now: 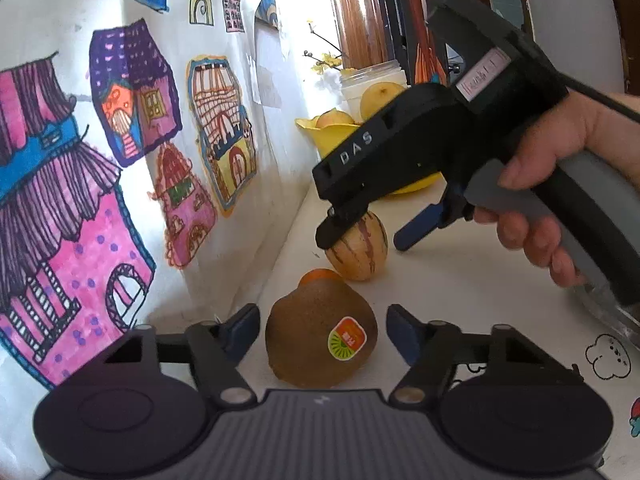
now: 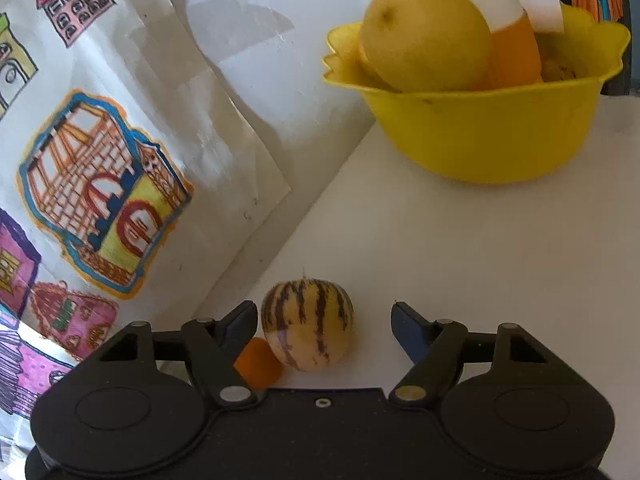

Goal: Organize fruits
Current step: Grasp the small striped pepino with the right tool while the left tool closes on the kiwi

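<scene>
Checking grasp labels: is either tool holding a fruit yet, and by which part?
Nothing is held. The left tool straddles the kiwi, gaps on both sides. The right tool straddles the striped fruit; the right pad is clear, the left may just touch.

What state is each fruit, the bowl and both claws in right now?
Brown fuzzy kiwi with sticker: on the white table, between the left claw fingers, not gripped.
Striped yellow pepino melon: on the table, between the right claw fingers, not clamped.
Small orange fruit: loose on the table, beside the melon.
Yellow plastic bowl: upright, holding a yellow pear.
</scene>
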A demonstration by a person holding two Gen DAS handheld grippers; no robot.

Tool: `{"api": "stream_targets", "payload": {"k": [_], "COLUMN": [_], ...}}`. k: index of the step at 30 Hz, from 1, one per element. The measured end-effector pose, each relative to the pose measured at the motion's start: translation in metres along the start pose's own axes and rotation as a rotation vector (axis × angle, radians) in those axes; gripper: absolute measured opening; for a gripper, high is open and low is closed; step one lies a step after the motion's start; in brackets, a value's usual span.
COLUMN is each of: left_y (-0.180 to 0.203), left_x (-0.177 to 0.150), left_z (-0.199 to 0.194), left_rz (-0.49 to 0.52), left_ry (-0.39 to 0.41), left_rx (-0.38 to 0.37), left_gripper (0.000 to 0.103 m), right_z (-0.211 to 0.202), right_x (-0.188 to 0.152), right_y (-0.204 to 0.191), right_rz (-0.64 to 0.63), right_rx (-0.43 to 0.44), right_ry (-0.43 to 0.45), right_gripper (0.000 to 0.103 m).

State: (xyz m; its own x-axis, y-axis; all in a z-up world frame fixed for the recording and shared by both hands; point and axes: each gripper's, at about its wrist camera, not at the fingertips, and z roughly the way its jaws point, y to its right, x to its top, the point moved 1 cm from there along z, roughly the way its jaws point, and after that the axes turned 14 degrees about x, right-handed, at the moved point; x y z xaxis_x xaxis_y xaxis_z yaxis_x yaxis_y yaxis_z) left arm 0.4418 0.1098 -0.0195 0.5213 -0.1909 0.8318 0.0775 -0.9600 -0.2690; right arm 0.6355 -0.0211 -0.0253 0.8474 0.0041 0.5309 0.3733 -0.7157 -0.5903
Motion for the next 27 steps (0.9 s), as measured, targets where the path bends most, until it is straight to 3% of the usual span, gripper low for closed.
{"api": "stream_targets", "payload": {"k": [6, 11, 21, 27], "left_y": [-0.003, -0.01, -0.002, -0.007], "left_x": [-0.001, -0.003, -0.009, -0.009], "left_z": [0.004, 0.001, -0.015, -0.019], "left_rz": [-0.027, -0.079, -0.086, -0.172], "left_ry": [-0.016, -0.031, -0.037, -0.086], "left_rx": [-0.005, -0.013, -0.016, -0.029], "left_gripper": [0.065, 0.064, 0.064, 0.064], "right_z": [0.003, 0.005, 0.0, -0.014], "right_x": [0.0, -0.002, -0.01, -0.021], "right_y": [0.001, 0.002, 0.001, -0.006], "right_rz": [0.004, -0.001, -0.024, -0.02], "right_rx": [0.006, 0.027, 0.041, 0.048], "right_ry": [0.019, 0.011, 0.002, -0.003], "right_gripper": [0.068, 0.054, 0.051, 0.051]}}
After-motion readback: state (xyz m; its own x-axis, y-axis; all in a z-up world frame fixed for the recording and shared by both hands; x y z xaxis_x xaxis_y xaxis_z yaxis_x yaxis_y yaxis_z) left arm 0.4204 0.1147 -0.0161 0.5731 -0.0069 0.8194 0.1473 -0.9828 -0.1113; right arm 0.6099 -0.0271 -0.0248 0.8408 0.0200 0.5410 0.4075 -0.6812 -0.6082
